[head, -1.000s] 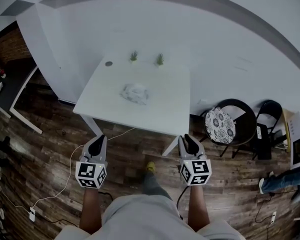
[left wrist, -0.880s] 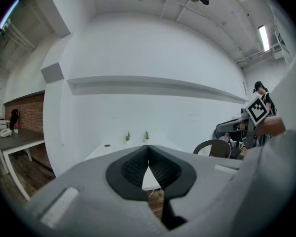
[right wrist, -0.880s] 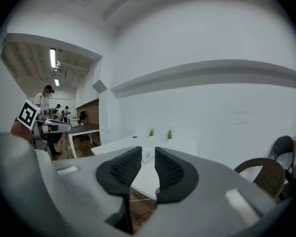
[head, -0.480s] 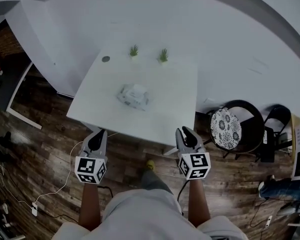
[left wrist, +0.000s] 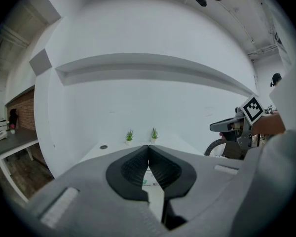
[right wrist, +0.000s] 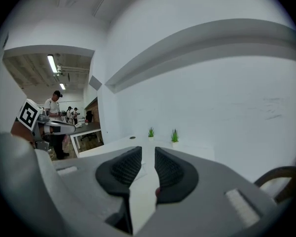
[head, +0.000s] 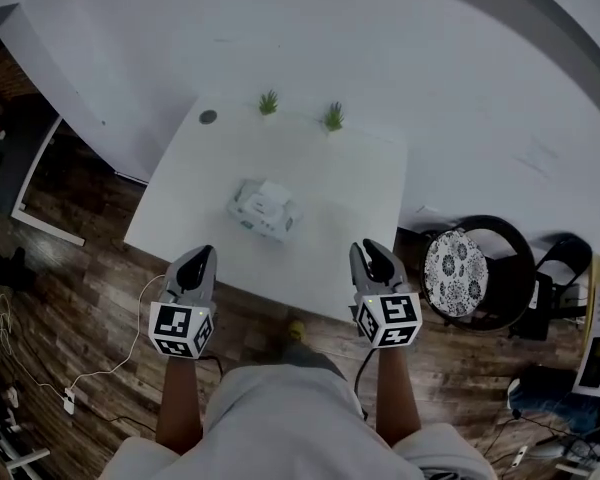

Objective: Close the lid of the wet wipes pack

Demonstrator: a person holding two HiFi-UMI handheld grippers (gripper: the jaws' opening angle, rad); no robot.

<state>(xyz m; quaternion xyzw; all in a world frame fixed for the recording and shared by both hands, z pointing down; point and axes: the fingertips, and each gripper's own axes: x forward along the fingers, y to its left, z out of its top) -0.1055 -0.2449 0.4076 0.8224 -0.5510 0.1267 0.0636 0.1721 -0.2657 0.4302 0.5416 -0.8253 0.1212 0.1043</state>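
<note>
The soft white rectangular wet wipes pack (head: 263,210) lies near the middle of the white square surface (head: 365,183), well apart from both tools. Its long axis runs roughly across my view, tilted a little so the right end sits nearer to me. A paler flap shows along its far side; I take that for the raised lid, though it is too small to be sure.

The left gripper (head: 200,254) hovers at the near left edge with its jaws pressed together at the tips and nothing in them. The right gripper (head: 366,249) hangs over the near edge with its jaws spread by a narrow gap, also empty.

The pack lies ahead and to the right of the left jaws, ahead and further to the left of the right jaws, so I judge the left hand nearer. If the flap hinges on the far side, the closing push would have to come from beyond the pack, back toward me and down
</note>
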